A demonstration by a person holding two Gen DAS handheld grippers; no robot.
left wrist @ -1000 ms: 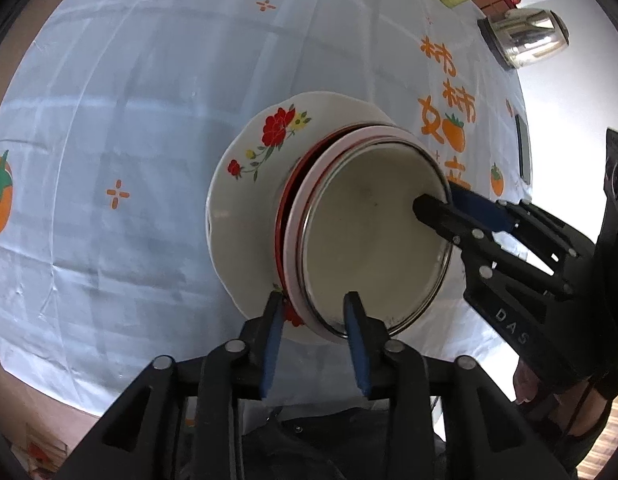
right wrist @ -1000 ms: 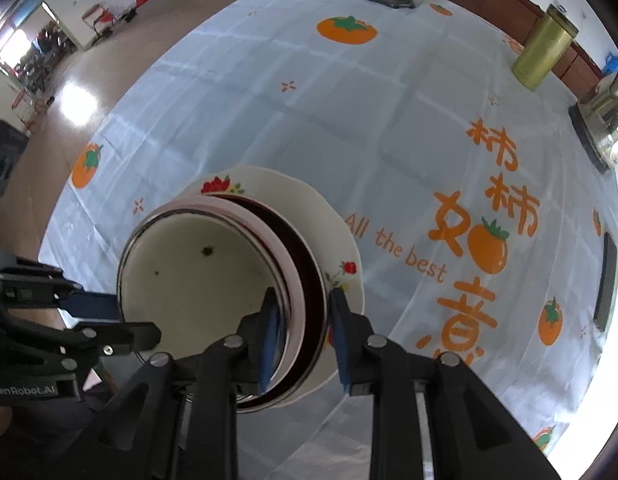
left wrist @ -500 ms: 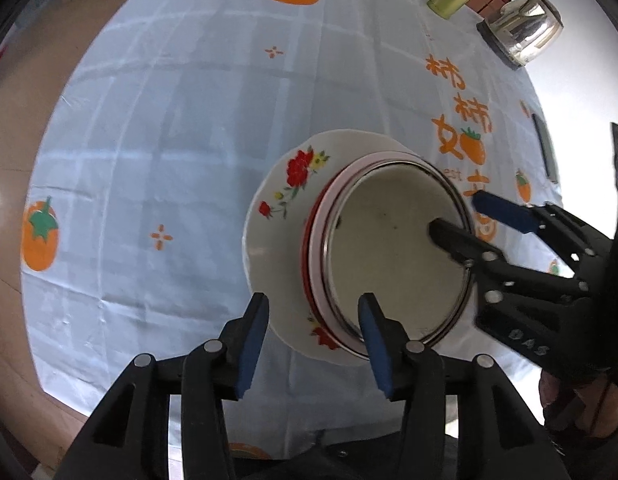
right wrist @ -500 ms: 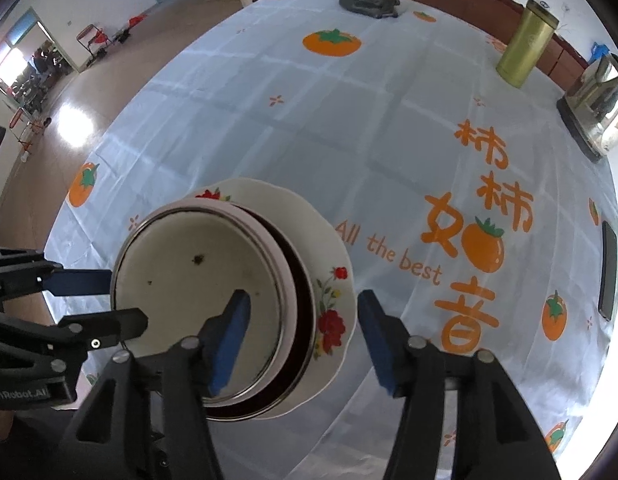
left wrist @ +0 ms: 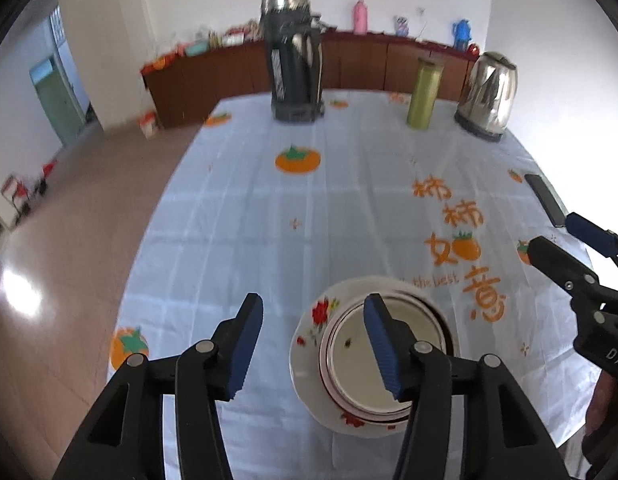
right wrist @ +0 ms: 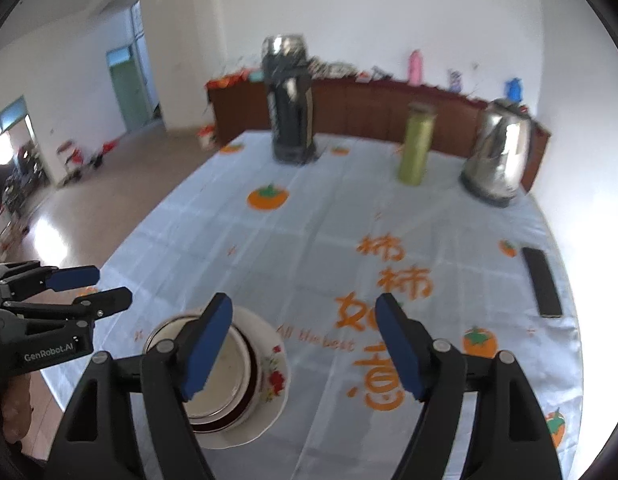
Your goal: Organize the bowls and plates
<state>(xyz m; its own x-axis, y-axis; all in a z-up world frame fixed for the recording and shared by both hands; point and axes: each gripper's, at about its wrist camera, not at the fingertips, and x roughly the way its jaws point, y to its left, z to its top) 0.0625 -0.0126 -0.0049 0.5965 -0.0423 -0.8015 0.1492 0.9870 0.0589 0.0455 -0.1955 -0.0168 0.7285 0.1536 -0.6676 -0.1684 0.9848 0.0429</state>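
A stack sits near the front edge of the pale blue persimmon tablecloth [left wrist: 309,220]: a white flowered plate [left wrist: 305,360] at the bottom, red-rimmed bowls on it, and a white metal-rimmed bowl [left wrist: 349,368] on top. In the right wrist view the plate [right wrist: 274,376] and top bowl [right wrist: 225,388] lie low and left. My left gripper [left wrist: 315,344] hovers above the stack's left side, jaws opening, nothing between them. My right gripper [right wrist: 305,344] is above and right of the stack, jaws opening and empty. Each shows in the other's view: right gripper [left wrist: 555,236], left gripper [right wrist: 109,286].
At the far end of the table stand a dark thermos [left wrist: 295,60], a green-gold canister [left wrist: 423,94] and a steel kettle [left wrist: 487,96]. A black phone [left wrist: 545,200] lies by the right edge. Brown floor lies left of the table; a wooden sideboard [left wrist: 361,60] runs behind.
Both grippers let go of the bowl rims, opened wider and lifted up and back from the stack. Both views tilted up, so the far end of the room now shows.
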